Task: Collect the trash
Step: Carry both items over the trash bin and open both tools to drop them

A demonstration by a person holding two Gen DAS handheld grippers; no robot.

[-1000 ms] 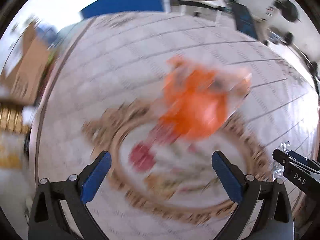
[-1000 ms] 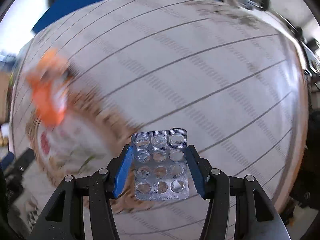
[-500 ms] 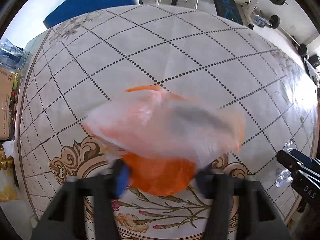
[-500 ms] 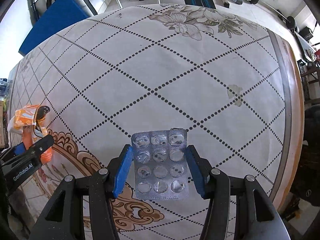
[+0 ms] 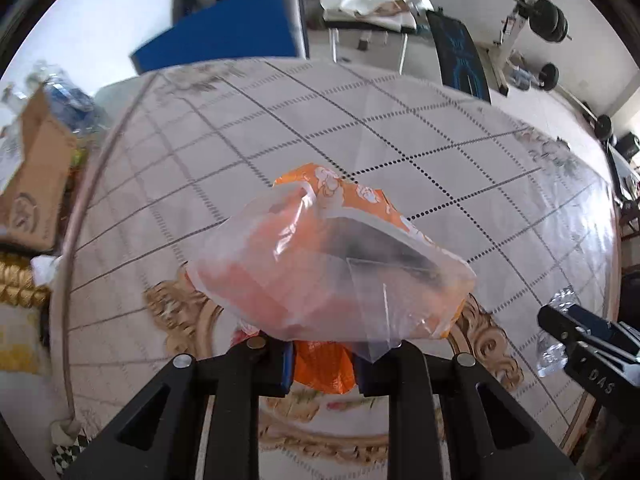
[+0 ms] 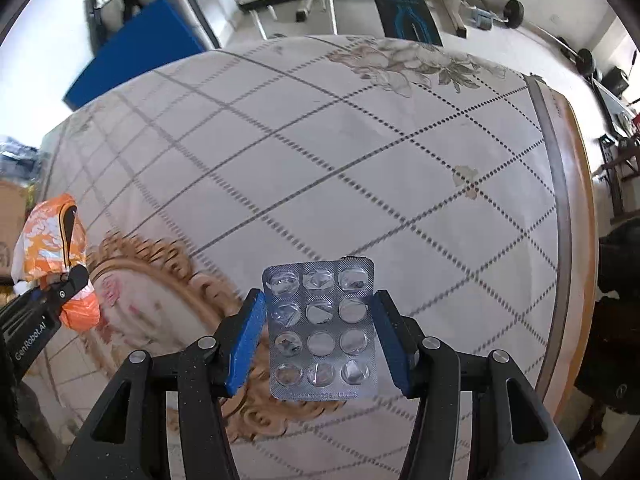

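My left gripper (image 5: 322, 364) is shut on an orange snack wrapper in a clear plastic bag (image 5: 332, 272) and holds it above the table. The same wrapper (image 6: 52, 236) and the left gripper (image 6: 68, 292) show at the left edge of the right wrist view. My right gripper (image 6: 320, 336) is shut on an empty silver blister pack (image 6: 321, 330), held upright between the blue pads. The right gripper (image 5: 576, 340) with the blister pack's edge (image 5: 554, 350) shows at the right of the left wrist view.
The table (image 6: 360, 168) has a white cloth with a dotted diamond grid and a gold floral medallion (image 6: 168, 280). A cardboard box (image 5: 36, 184) and bottles stand left of the table. A blue mat (image 5: 224, 36), a bench and gym weights lie beyond the far edge.
My left gripper closed on the orange wrapper bag and lifted it off the table. Both grippers have tilted up, showing more of the room. The right gripper still holds the blister pack.
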